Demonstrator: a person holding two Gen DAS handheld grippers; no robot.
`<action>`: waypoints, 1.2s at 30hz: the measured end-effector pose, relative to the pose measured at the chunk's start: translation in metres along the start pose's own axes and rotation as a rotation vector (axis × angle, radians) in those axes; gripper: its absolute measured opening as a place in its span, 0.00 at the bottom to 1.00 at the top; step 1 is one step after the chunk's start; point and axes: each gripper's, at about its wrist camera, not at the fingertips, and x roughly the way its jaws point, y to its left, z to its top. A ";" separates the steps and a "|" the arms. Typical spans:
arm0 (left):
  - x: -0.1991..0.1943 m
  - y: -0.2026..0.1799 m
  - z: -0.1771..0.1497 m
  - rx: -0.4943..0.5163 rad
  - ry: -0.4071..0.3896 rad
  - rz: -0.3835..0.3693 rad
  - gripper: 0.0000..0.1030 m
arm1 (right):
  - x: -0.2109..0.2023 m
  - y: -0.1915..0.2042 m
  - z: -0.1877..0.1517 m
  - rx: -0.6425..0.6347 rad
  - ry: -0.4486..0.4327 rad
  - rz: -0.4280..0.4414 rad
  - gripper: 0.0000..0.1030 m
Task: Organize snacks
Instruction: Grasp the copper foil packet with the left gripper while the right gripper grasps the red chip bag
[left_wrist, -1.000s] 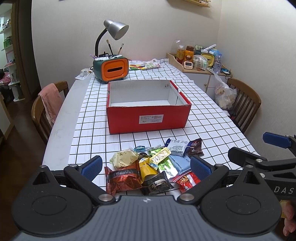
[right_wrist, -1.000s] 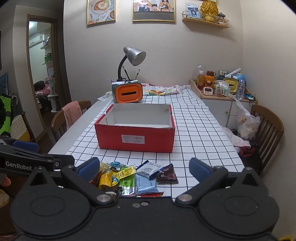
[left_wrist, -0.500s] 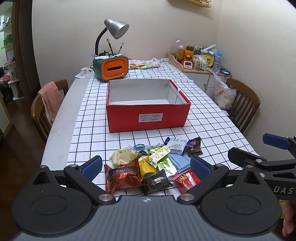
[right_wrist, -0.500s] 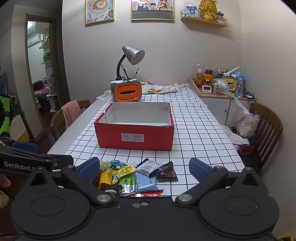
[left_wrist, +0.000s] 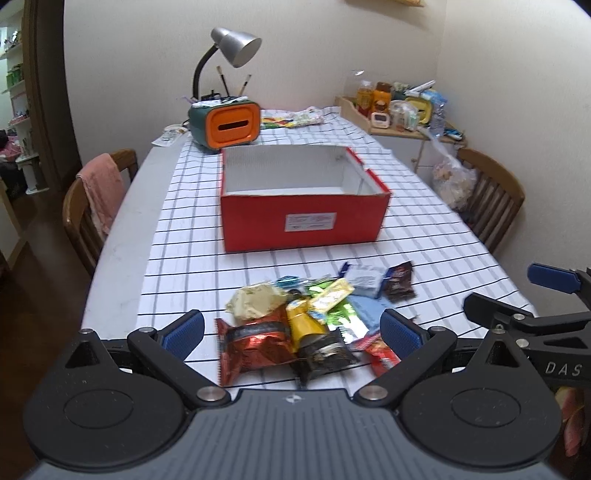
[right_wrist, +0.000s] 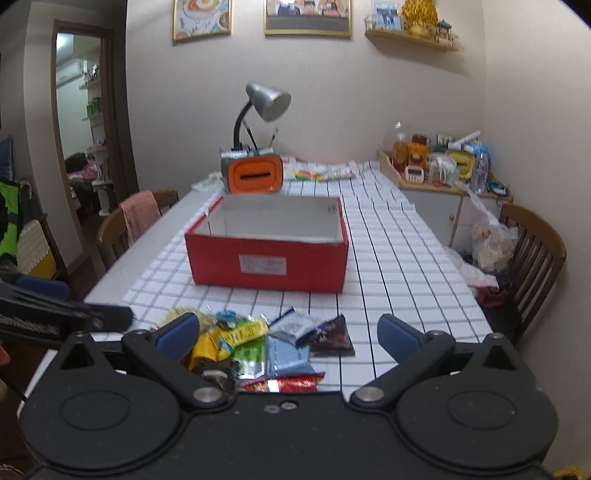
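Left wrist view looks down past the left tool (left_wrist: 291, 326), its jaws spread wide and gripping nothing, at a heap of snacks (left_wrist: 314, 317) lying near the front edge of the desk (left_wrist: 184, 258). Behind the heap, well apart from it, a red box (left_wrist: 304, 221) stands open and looks bare inside, probably set there to receive the packets. The right tool (right_wrist: 288, 334) is likewise released and empty, hovering just short of the same heap, with a dark packet (right_wrist: 332, 338) lying off to the pile's right side. Both tools sit low and close to the snacks, which suggests sorting has not begun and a first pick is being lined up. A lamp (right_wrist: 264, 110) and an orange holder (right_wrist: 255, 177) stand beyond the box, out of the way.
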 end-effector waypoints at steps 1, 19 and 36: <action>0.005 0.002 -0.002 0.001 0.010 0.008 0.99 | 0.006 -0.002 -0.003 -0.001 0.018 -0.006 1.00; 0.083 0.038 -0.015 -0.115 0.212 0.013 0.98 | 0.091 -0.005 -0.042 -0.079 0.334 0.085 0.94; 0.168 0.070 -0.008 -0.289 0.437 -0.057 0.98 | 0.131 -0.004 -0.051 -0.085 0.478 0.146 0.82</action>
